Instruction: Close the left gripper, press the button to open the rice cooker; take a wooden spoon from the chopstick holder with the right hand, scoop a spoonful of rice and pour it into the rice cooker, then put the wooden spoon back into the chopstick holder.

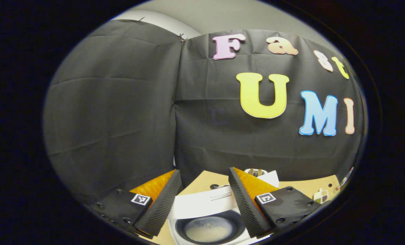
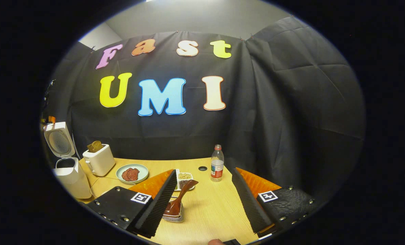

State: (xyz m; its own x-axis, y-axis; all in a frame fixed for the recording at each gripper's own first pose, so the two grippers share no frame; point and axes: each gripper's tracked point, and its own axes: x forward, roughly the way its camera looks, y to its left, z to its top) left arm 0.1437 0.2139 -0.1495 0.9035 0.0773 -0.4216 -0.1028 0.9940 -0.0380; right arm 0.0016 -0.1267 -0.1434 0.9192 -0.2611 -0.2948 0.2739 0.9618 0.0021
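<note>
The rice cooker (image 2: 68, 170) stands open at the bench's left edge, lid up, and the left gripper (image 1: 202, 200) hangs over its inner pot (image 1: 211, 229) with jaws wide and empty. The right gripper (image 2: 202, 200) is spread wide too, holding nothing, above the bench's near edge. The wooden spoon (image 2: 180, 197) leans in the holder (image 2: 173, 216) just beside its left finger. Next step looks like the pick-up: centre the handle between the fingers, pinch square, lift straight up.
</note>
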